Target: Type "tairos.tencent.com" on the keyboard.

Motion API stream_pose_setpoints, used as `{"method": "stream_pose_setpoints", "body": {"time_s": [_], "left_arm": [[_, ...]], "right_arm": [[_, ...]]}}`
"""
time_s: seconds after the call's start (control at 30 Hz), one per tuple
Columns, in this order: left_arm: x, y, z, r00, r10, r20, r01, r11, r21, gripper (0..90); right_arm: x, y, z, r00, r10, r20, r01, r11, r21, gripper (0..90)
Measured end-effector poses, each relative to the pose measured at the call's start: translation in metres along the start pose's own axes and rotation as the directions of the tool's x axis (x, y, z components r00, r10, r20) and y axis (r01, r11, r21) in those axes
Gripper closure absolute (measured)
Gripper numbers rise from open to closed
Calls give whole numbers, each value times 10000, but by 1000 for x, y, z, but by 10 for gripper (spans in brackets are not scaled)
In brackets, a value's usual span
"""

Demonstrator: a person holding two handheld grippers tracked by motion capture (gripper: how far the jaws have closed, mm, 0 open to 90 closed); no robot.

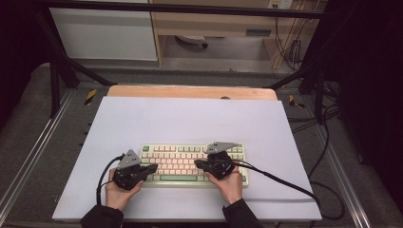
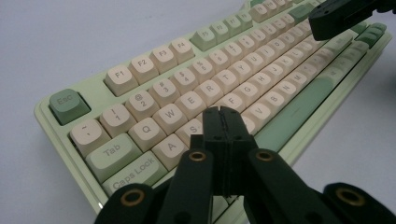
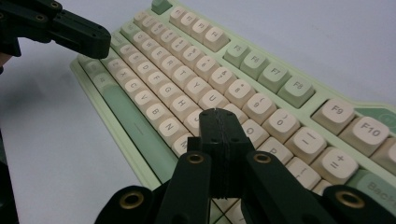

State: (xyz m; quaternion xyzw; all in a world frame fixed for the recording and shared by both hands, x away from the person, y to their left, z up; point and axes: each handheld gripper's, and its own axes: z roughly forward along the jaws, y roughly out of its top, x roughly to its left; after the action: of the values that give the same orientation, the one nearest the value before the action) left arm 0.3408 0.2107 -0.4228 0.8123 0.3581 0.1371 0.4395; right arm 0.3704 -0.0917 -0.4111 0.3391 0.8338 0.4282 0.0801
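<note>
The table (image 1: 190, 118), covered by a pale sheet, is stretching out ahead of both grippers and carrying everything in play. The keyboard (image 1: 183, 164), green-framed with cream keys, is lying flat on it directly under the two gripper tips, its long side running across between them.

The left gripper (image 1: 151, 168) is hovering over the keyboard's left end with its jaws pressed together and nothing between them; in the left gripper view its closed tip (image 2: 220, 114) is sitting just above the S and D keys, with the Esc key (image 2: 67, 105) off ahead to its left and the Caps Lock key just beside it on the left.

The right gripper (image 1: 198, 164) is hanging over the keyboard's right half, jaws likewise clamped together on nothing; in the right gripper view its tip (image 3: 215, 115) is resting over the keys around J and K, and the green spacebar (image 3: 133, 123) is lying to its left.
</note>
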Motion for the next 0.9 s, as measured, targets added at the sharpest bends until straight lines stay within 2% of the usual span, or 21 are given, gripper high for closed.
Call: {"method": "stream_pose_setpoints", "body": {"time_s": [0.47,0.9], "left_arm": [[0,0,0,10000,27,12,-27,10000,24,900],[0,0,0,10000,26,20,-26,10000,31,900]], "right_arm": [[14,-3,20,9990,-127,-432,138,9996,260,900],[14,-9,28,9994,-239,-238,251,9984,505,900]]}}
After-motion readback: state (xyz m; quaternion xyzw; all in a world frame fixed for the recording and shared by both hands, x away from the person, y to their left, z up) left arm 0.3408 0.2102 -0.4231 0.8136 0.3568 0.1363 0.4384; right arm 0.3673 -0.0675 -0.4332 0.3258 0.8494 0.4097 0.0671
